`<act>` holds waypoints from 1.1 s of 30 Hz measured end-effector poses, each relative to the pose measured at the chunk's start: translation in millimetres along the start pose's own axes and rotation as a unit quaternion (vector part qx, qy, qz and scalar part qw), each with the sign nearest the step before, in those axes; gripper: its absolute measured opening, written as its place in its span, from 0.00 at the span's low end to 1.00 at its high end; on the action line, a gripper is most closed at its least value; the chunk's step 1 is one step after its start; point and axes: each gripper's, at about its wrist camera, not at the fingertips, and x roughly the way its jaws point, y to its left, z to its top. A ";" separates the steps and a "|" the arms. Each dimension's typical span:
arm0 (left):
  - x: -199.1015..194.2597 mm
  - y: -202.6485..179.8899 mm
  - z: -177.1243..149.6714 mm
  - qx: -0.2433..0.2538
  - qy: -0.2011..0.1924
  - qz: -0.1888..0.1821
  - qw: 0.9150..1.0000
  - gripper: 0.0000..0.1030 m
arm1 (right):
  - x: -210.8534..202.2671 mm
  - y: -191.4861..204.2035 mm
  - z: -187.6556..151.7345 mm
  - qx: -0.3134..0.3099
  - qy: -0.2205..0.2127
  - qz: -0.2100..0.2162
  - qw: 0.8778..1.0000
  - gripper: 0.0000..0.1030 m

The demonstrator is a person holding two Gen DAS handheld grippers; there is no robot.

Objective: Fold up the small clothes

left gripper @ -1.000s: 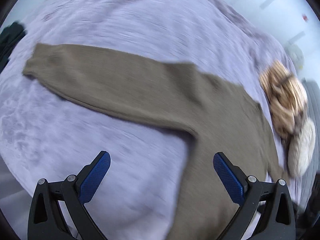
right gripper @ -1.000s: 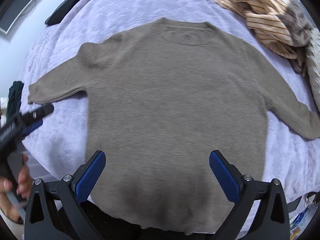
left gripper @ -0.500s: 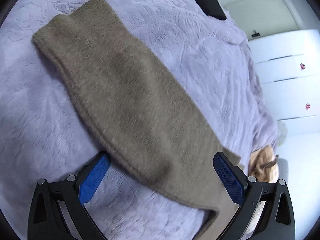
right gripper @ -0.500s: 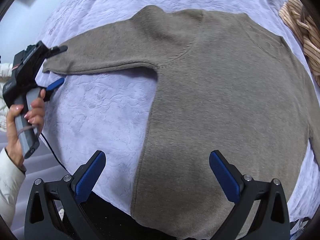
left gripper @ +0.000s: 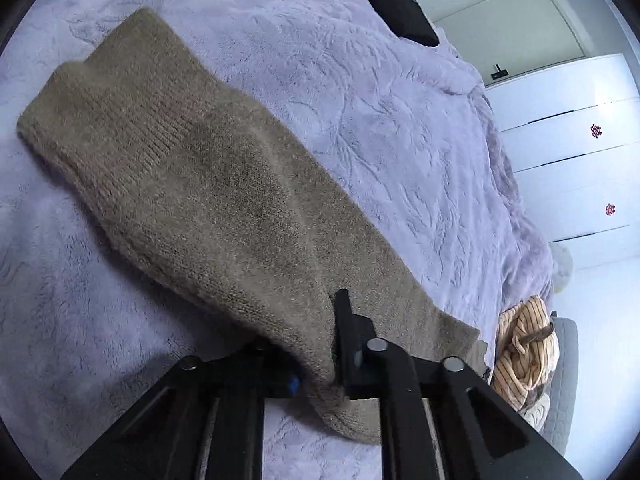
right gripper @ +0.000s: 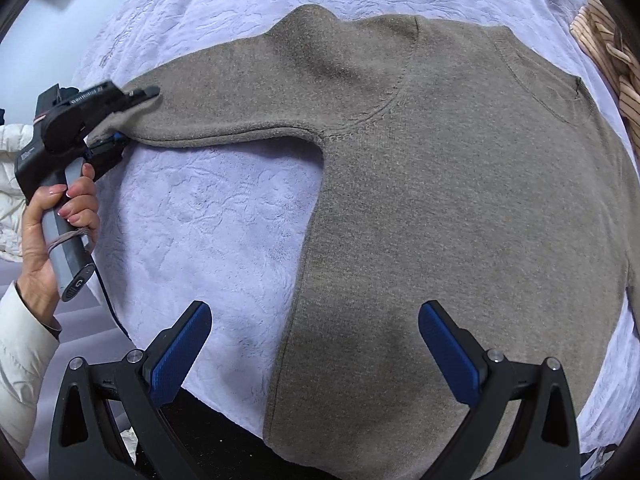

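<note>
A brown knit sweater lies flat on a lavender bedspread. Its left sleeve stretches away across the left wrist view, cuff at the far end. My left gripper is shut on the near edge of that sleeve, the knit bunched between its jaws. The right wrist view shows the same gripper pinching the sleeve near the cuff, held by a person's hand. My right gripper hangs open over the sweater's lower left side, its blue pads apart, holding nothing.
A striped beige garment lies bunched at the bed's far side, also seen as striped cloth at the right edge. A black pillow sits at the bed's head. White wardrobe doors stand beyond. The bed's near edge drops to dark floor.
The left gripper's jaws, wide open half a second ago around the sleeve, have closed on it. Both grippers came down closer to the sweater a second ago, then held still.
</note>
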 end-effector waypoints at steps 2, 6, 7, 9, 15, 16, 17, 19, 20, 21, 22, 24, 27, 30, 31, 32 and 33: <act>-13.0 -19.9 -6.0 0.032 -0.021 0.001 0.999 0.13 | -0.4 -8.3 -2.3 0.002 0.000 0.007 1.000 1.00; -31.9 -92.3 -30.5 0.133 -0.039 -0.017 0.990 0.13 | -8.1 -32.5 -9.3 0.011 -0.004 0.016 1.000 1.00; -33.5 -110.9 -37.7 0.151 -0.040 -0.028 0.987 0.13 | -9.6 -39.6 -11.4 0.015 -0.005 0.019 1.000 1.00; -32.2 -154.5 -56.7 0.189 -0.036 -0.055 0.980 0.13 | -13.6 -57.3 -16.0 0.025 -0.008 0.023 0.999 1.00; 6.0 -264.0 -135.3 0.296 0.015 -0.098 0.950 0.13 | -35.4 -120.8 -32.8 0.063 -0.032 0.022 0.997 1.00; 18.6 -278.8 -154.6 0.312 0.034 -0.099 0.944 0.13 | -38.5 -132.3 -36.5 0.072 -0.035 0.021 0.997 1.00; 30.3 -289.4 -171.3 0.323 0.051 -0.101 0.940 0.13 | -41.4 -146.4 -40.4 0.084 -0.039 0.020 0.996 1.00; 59.0 -307.1 -212.2 0.348 0.086 -0.098 0.928 0.13 | -45.8 -172.9 -49.4 0.110 -0.043 0.016 0.993 1.00; 69.3 -310.8 -228.2 0.361 0.098 -0.089 0.923 0.13 | -47.2 -187.1 -55.4 0.124 -0.044 0.014 0.991 1.00; 86.2 -317.0 -250.4 0.383 0.117 -0.070 0.914 0.13 | -47.9 -200.9 -61.3 0.139 -0.044 0.011 0.989 1.00; 98.2 -315.5 -264.2 0.396 0.130 -0.053 0.907 0.13 | -48.4 -212.5 -64.8 0.152 -0.043 0.009 0.987 1.00; 122.3 -311.2 -293.7 0.421 0.155 -0.007 0.894 0.14 | -46.6 -237.9 -75.3 0.180 -0.038 0.004 0.983 1.00; 136.4 -298.2 -313.6 0.437 0.176 0.045 0.881 0.14 | -43.8 -265.7 -86.9 0.211 -0.029 -0.002 0.977 1.00; 116.5 -291.0 -316.9 0.443 0.170 0.045 0.879 0.14 | -47.0 -281.1 -88.5 0.220 -0.032 -0.011 0.975 1.00; 107.3 -289.6 -316.1 0.447 0.166 0.045 0.878 0.15 | -48.8 -284.3 -86.8 0.219 -0.034 -0.014 0.975 1.00; 96.4 -288.6 -315.2 0.451 0.160 0.046 0.877 0.30 | -51.0 -286.4 -82.9 0.218 -0.037 -0.017 0.975 1.00; 85.3 -285.4 -312.1 0.455 0.150 0.049 0.877 0.42 | -54.4 -287.9 -76.8 0.214 -0.042 -0.020 0.976 1.00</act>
